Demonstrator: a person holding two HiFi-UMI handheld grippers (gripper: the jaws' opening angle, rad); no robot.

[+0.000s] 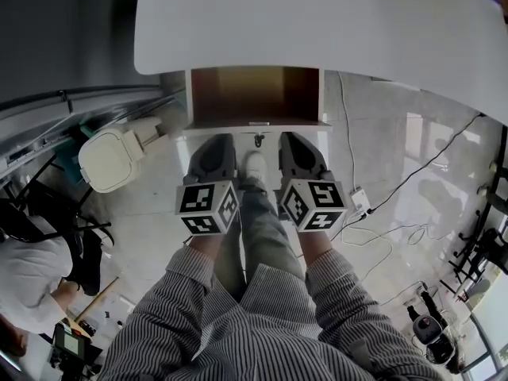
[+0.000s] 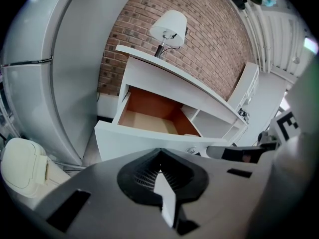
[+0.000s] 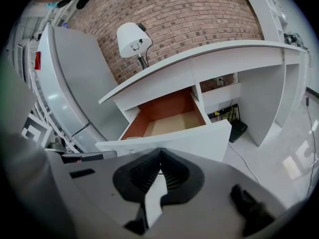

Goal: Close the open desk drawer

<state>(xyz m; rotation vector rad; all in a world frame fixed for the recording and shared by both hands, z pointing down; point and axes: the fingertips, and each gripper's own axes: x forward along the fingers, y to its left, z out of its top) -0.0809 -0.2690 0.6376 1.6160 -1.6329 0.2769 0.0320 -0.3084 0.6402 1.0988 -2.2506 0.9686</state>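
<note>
Both tongs were level, side by side and pointing to 12 o'clock, the forearms in ribbed, grey-striped sleeves (image 1: 198, 272) reaching straight ahead. The left tongs (image 1: 213, 143) (image 2: 159, 152) had their ridged black pads pressed together with nothing between them. The right tongs (image 1: 300, 141) (image 3: 159, 151) were closed and empty in the same way. Each carried its black-and-white marker cube (image 1: 208, 206) at the 6 o'clock end.

Dead ahead at 12 o'clock stood the open drawer (image 1: 254, 94) (image 2: 149, 116) (image 3: 169, 116), a box with a flat matte white front and a smooth orange-brown wooden inside. It was pulled out from under the glossy, round-edged white tabletop (image 1: 317, 22). The tips of the tongs lay just beside its white front, left of centre and right of centre, though contact couldn't be made out.

Behind the tabletop stood a white-shaded lamp (image 2: 169, 25) (image 3: 130, 38) against a rough red brick wall (image 2: 209, 49).
</note>
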